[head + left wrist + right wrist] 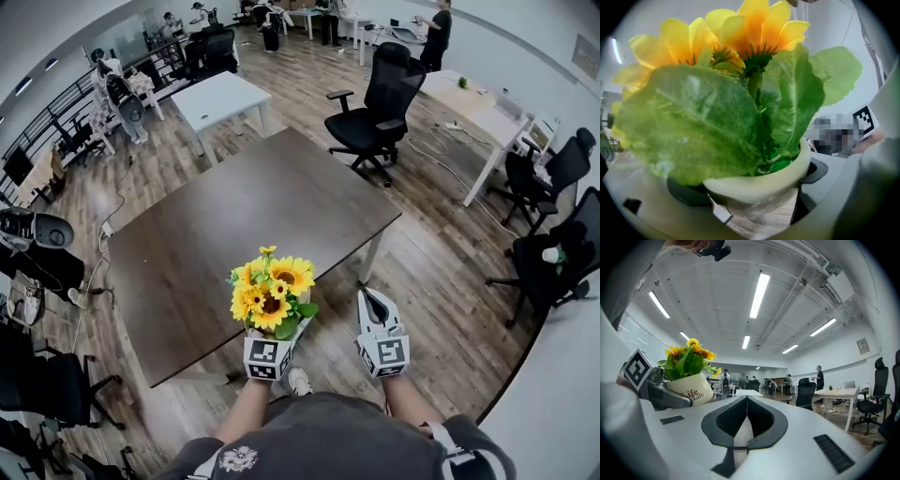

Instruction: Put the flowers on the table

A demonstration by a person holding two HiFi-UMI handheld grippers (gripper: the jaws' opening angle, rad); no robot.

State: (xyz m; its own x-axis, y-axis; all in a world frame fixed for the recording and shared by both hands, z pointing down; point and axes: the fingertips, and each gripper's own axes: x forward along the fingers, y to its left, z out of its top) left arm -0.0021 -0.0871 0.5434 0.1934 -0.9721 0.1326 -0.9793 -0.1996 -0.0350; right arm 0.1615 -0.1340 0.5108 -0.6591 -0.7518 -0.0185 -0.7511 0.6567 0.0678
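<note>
A cream pot of yellow sunflowers (270, 291) with green leaves is held up in my left gripper (273, 336), over the near edge of the dark brown table (234, 216). In the left gripper view the pot (761, 180) sits between the two jaws, which are shut on it, and leaves (703, 122) fill most of the frame. My right gripper (369, 300) hangs just right of the flowers, off the table's corner, shut with nothing in it. The right gripper view shows its jaws (746, 401) meeting at the tip, with the pot (691, 387) at the left.
A black office chair (380, 103) stands beyond the table's far right corner. A small white table (220, 94) is behind it, long white desks (478, 108) at the right and more chairs (553, 253) on both sides. People stand far back. The floor is wood.
</note>
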